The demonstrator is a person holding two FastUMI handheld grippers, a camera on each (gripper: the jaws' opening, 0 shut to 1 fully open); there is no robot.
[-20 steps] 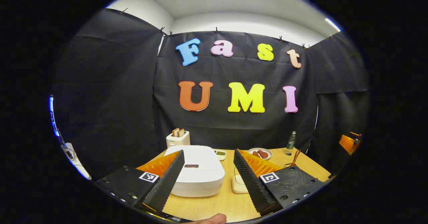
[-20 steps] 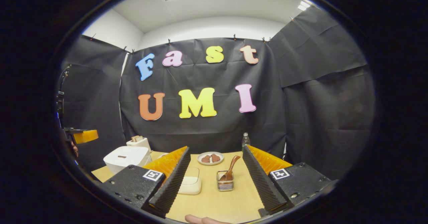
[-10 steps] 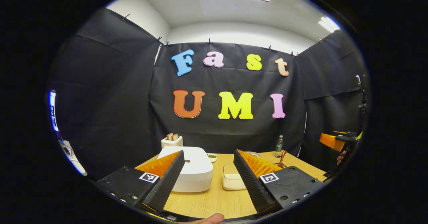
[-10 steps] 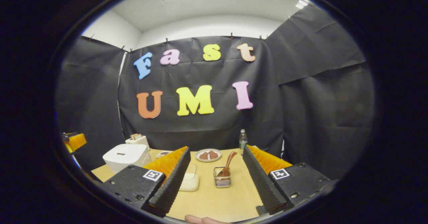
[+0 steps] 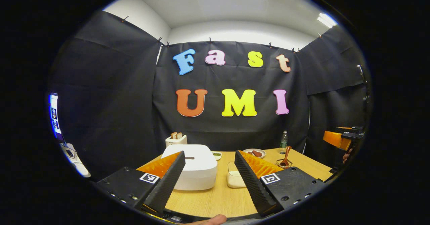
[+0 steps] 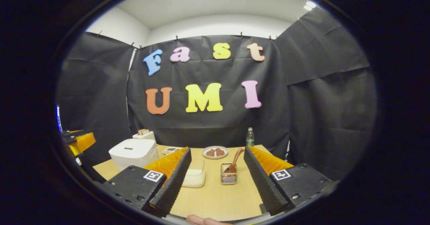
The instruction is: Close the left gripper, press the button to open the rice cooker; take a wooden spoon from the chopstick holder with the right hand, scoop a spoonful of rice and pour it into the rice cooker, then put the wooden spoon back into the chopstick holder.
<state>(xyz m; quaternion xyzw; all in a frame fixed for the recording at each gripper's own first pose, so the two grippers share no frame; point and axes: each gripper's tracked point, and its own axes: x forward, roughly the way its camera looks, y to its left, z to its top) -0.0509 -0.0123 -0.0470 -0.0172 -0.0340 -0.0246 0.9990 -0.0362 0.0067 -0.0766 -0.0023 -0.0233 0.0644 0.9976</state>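
1. Right now your left tongs [image 5: 210, 178] are spread wide and hold nothing, hovering above the near edge of the bench [image 5: 215, 201]. The task wants them pressed together before they push the button.
2. Your right tongs [image 6: 217, 179] are spread too, also empty, aimed over the bench toward the chopstick holder [image 6: 229, 178].
3. From the left gripper view, the rice cooker [image 5: 196, 168] sits just beyond the left tongs, a little left of centre, lid down. The dark mark on its lid [image 5: 189, 158] is probably the button; it is too small to be sure.
4. Judge the cooker as heavy and stiff, so it should stay put under a firm, straight push.
5. The wooden spoon [image 6: 233, 163] stands tilted in the chopstick holder, handle leaning up and to the right, bowl down inside. It looks light, rigid and smooth; take it by the upper handle, squarely, or it may twist between the pads.
6. The holder looks like light wire and could tip or slide if you drag the spoon sideways; lift along the handle's lean.
7. A pale lidded box [image 6: 195, 178] lies near the holder, partly cut off by your left finger. Whether it holds the rice cannot be told.
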